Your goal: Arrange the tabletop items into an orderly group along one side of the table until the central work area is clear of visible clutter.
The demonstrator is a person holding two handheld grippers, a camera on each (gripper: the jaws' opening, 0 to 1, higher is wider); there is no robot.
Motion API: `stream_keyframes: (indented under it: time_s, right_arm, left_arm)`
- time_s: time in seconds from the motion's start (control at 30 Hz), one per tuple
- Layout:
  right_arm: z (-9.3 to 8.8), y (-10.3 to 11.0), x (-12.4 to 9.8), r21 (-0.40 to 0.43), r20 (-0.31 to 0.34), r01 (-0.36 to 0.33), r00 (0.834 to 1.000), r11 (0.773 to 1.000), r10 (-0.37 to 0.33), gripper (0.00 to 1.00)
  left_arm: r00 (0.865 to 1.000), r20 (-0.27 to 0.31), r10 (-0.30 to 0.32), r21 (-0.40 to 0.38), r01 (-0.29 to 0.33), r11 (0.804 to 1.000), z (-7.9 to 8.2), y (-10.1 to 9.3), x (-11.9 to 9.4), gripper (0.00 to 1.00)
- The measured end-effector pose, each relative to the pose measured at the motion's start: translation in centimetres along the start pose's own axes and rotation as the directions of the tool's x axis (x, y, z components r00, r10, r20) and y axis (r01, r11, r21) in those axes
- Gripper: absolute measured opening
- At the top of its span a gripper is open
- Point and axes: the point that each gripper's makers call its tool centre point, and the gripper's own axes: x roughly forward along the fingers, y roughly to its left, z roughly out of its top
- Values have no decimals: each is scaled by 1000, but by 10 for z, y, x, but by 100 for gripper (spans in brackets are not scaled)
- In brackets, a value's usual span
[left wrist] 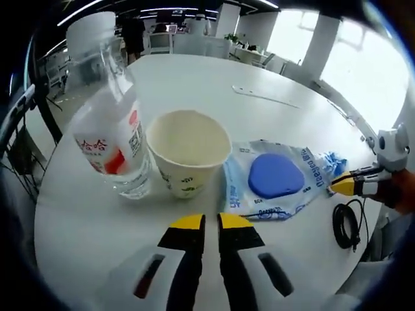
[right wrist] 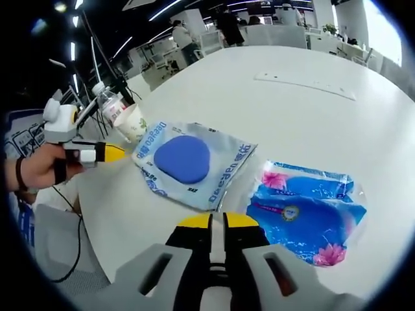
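Both grippers, left [left wrist: 211, 223] and right [right wrist: 218, 221], clenched empty. Bottle [left wrist: 107, 123], cup [left wrist: 188, 152], blue-disc pouch [right wrist: 191, 163] grouped; next: nudge stray blue packet [right wrist: 310, 208] alongside.

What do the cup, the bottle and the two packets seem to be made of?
Cup: probably paper, matte cream with a rolled rim.
Bottle: clear plastic, glossy, the room showing through it.
Packet with the blue disc: thin glossy plastic film, crinkled.
Blue flowered packet: the same shiny, wrinkled film, it seems.
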Motion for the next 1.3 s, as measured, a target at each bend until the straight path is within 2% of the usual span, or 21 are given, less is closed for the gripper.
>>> stream_keyframes:
  time_s: [0.77, 1.3]
  right_arm:
    - [-18, 4, -19, -2, 9, -2, 1000, 1000, 2, 5]
    - [-30, 8, -40, -19, 32, 3, 999, 1000, -3, 6]
  left_arm:
    - [999, 38, -17, 38, 16, 999, -11, -7, -32, 7]
    - [997, 40, -64, 66, 61, 996, -26, -21, -49, 10]
